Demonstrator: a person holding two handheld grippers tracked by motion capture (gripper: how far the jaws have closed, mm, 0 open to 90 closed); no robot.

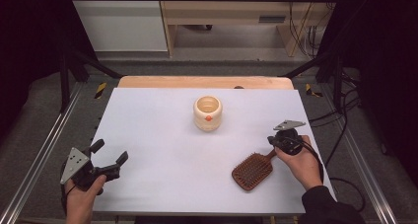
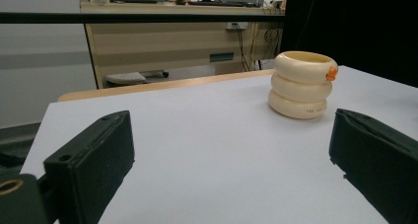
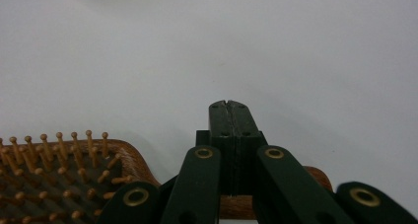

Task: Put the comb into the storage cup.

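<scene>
A brown wooden hairbrush (image 1: 252, 170) lies bristles up at the front right of the white table (image 1: 162, 135), handle pointing back and right. My right gripper (image 1: 272, 141) is over that handle, held by a hand. In the right gripper view its jaws (image 3: 229, 105) are pressed flat together with nothing between them, the handle (image 3: 318, 177) passes underneath, and the bristled head (image 3: 59, 174) lies to the left. My left gripper (image 1: 111, 151) rests at the front left corner, open and empty (image 2: 226, 155). A cream ringed cup (image 1: 207, 113) with an orange knob stands mid-table, far ahead of the left jaws (image 2: 300, 86).
The table's wooden back edge (image 1: 204, 82) runs behind the cup. Metal rails (image 1: 44, 150) flank both sides of the table. Black cables (image 1: 345, 110) trail on the floor to the right. Beyond the table stand a bench and shelving (image 2: 172, 46).
</scene>
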